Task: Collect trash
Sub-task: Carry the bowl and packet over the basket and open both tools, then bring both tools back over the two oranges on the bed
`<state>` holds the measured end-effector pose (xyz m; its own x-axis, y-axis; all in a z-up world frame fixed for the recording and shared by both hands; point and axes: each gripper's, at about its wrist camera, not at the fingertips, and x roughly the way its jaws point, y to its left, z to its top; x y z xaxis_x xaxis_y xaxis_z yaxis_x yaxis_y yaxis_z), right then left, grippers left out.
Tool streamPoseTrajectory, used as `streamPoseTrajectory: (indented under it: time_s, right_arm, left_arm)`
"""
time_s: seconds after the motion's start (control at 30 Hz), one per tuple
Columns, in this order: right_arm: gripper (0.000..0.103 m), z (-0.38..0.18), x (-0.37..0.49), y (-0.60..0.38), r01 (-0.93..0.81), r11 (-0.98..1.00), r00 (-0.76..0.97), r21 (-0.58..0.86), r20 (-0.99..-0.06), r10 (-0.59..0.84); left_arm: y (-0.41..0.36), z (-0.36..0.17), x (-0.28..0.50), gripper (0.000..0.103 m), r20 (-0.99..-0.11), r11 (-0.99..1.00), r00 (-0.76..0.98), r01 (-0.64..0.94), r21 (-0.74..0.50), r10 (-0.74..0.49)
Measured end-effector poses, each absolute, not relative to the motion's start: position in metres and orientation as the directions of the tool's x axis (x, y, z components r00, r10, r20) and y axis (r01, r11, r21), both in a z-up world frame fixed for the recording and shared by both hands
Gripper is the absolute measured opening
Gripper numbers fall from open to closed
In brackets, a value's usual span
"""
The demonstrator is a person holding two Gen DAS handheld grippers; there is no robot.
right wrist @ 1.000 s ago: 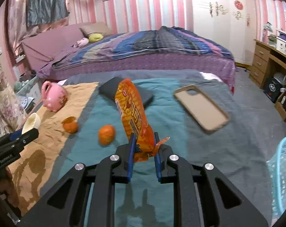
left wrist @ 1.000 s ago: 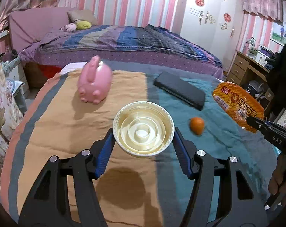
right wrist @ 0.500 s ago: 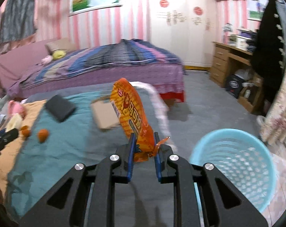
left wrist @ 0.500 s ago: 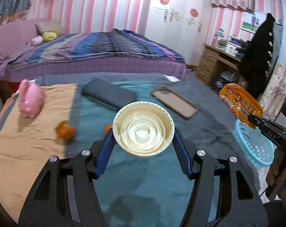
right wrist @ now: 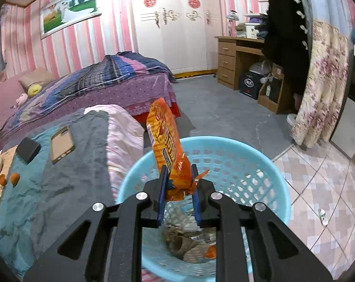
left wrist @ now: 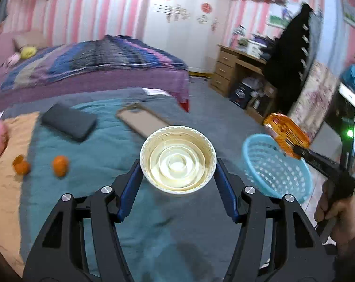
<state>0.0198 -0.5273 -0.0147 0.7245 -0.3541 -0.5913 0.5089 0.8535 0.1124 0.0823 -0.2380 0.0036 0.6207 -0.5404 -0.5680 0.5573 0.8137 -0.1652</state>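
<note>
Both tools have swung right since the earlier frames: right tool (right wrist: 178, 185), w/ its orange snack wrapper (right wrist: 168, 150), was over the teal blanket and now hangs above the blue basket (right wrist: 259, 164); left view has panned off the pink pig toward the basket too. Right tool's blue pads are nearly pressed together, pinching the wrapper's lower end; wrapper stands upright, tilted a bit left, its base inside the basket's rim as seen from the wrist cam. Crumpled trash (right wrist: 189, 242) already lies at basket bottom. Left tool (left wrist: 178, 176) is spread mid-wide, pads gripping a white plastic cup (left wrist: 178, 161) by its sides, mouth facing cam, held above the blanket (left wrist: 95, 164). Blanket-covered surface carries a dark case (left wrist: 68, 121), a tan phone case (left wrist: 143, 121), an orange (left wrist: 60, 165) and a second, peeled-looking one (left wrist: 21, 165) near the left edge. In left view the basket (left wrist: 276, 171) sits just right of the cup, w/ the right tool (left wrist: 297, 151) and wrapper (left wrist: 286, 132) over its far rim, person's hand (left wrist: 337, 213) on the handle. Bed w/ striped quilt (right wrist: 111, 75) behind; tiled floor beside basket.
</note>
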Motion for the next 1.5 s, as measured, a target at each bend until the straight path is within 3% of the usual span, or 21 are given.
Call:
streamPoseTrajectory:
  time_s: [0.13,0.2,0.27,0.53,0.57,0.6,0.67,0.9,1.07,1.33,1.5]
  right_arm:
    - [0.026,-0.020,0.013,-0.537,0.521,0.844,0.721,0.126,-0.594,-0.356]
    - [0.047,-0.018,0.011,-0.535,0.529,0.839,0.725,0.129,-0.582,-0.367]
    - [0.060,-0.015,0.005,-0.535,0.549,0.824,0.737,0.140,-0.547,-0.398]
    - [0.062,-0.009,-0.023,-0.556,0.684,0.687,0.703,0.245,-0.472,-0.532]
    - [0.062,-0.007,-0.025,-0.559,0.689,0.680,0.700,0.250,-0.471,-0.536]
    - [0.062,-0.008,-0.027,-0.562,0.695,0.671,0.697,0.258,-0.471,-0.541]
    - [0.062,-0.006,-0.031,-0.566,0.697,0.668,0.696,0.262,-0.473,-0.541]
    - [0.062,-0.004,-0.026,-0.554,0.637,0.737,0.733,0.228,-0.475,-0.487]
    - [0.063,-0.001,-0.008,-0.529,0.573,0.793,0.765,0.207,-0.481,-0.427]
    - [0.074,0.007,0.033,-0.447,0.362,0.915,0.833,0.175,-0.502,-0.234]
    - [0.080,0.007,0.055,-0.395,0.226,0.958,0.846,0.177,-0.523,-0.103]
  left_arm:
    - [-0.287,0.007,0.073,0.060,-0.574,0.769,0.576,0.620,-0.158,-0.582]
    - [-0.305,0.010,0.069,0.060,-0.574,0.752,0.557,0.637,-0.167,-0.600]
    - [-0.329,0.013,0.067,0.060,-0.576,0.732,0.538,0.661,-0.164,-0.615]
    - [-0.414,0.010,0.057,0.060,-0.608,0.658,0.459,0.740,-0.142,-0.648]
    - [-0.420,0.008,0.056,0.062,-0.610,0.647,0.450,0.750,-0.139,-0.652]
    - [-0.424,0.007,0.055,0.077,-0.612,0.637,0.439,0.758,-0.141,-0.658]
    - [-0.424,0.008,0.054,0.085,-0.595,0.650,0.465,0.749,-0.131,-0.655]
    - [-0.361,0.026,0.078,0.085,-0.580,0.730,0.552,0.674,-0.113,-0.599]
    - [-0.272,0.035,0.090,0.085,-0.570,0.826,0.663,0.561,-0.051,-0.486]
    - [-0.137,0.024,0.120,0.090,-0.553,0.941,0.788,0.337,0.017,-0.272]
    - [-0.068,0.009,0.136,0.090,-0.532,0.981,0.830,0.192,-0.014,-0.170]
